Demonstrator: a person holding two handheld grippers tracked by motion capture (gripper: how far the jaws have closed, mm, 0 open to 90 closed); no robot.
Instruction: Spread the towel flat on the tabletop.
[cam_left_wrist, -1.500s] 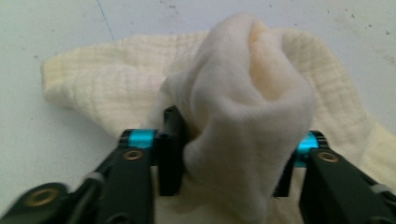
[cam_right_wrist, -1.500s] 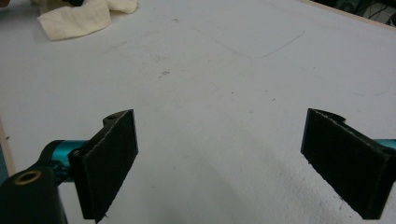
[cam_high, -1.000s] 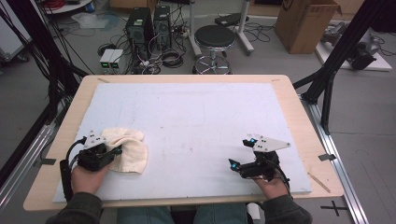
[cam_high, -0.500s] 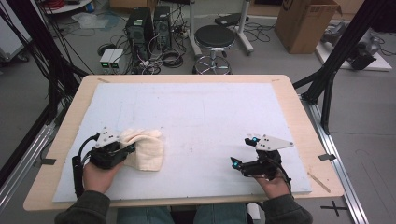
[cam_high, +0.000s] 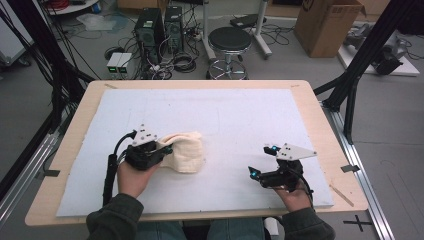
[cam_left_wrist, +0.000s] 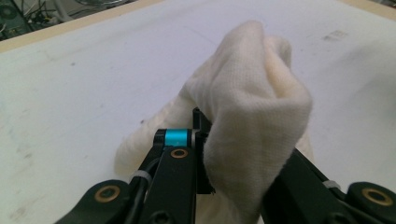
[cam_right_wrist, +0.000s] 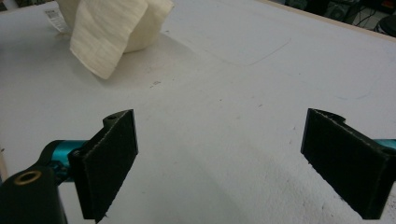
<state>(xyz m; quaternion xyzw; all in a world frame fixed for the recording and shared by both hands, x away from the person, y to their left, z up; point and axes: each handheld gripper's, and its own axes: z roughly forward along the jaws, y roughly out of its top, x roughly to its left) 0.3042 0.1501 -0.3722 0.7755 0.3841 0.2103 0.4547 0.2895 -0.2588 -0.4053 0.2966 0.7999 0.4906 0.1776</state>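
Note:
A cream cloth (cam_high: 186, 151) lies bunched on the white mat (cam_high: 235, 115), left of the middle. My left gripper (cam_high: 164, 151) is shut on the cloth's near edge. In the left gripper view the cloth (cam_left_wrist: 247, 112) drapes over the jaws and is lifted into a fold, with the left gripper (cam_left_wrist: 233, 172) pinching it. My right gripper (cam_high: 261, 161) rests near the front right of the mat, jaws wide apart and nothing between them. The right gripper view looks past the open right gripper (cam_right_wrist: 219, 163) across bare mat to the cloth (cam_right_wrist: 114, 25) at the upper left.
The mat covers a wooden table (cam_high: 320, 115). Beyond the far edge stand a black stool (cam_high: 229, 40), computer towers (cam_high: 160, 25), cables and a cardboard box (cam_high: 327, 22). Black frame posts (cam_high: 360, 65) rise at the right, and more at the left.
My left gripper has moved right and a little up, dragging the cloth toward the mat's middle and folding it over. The right gripper has stayed put.

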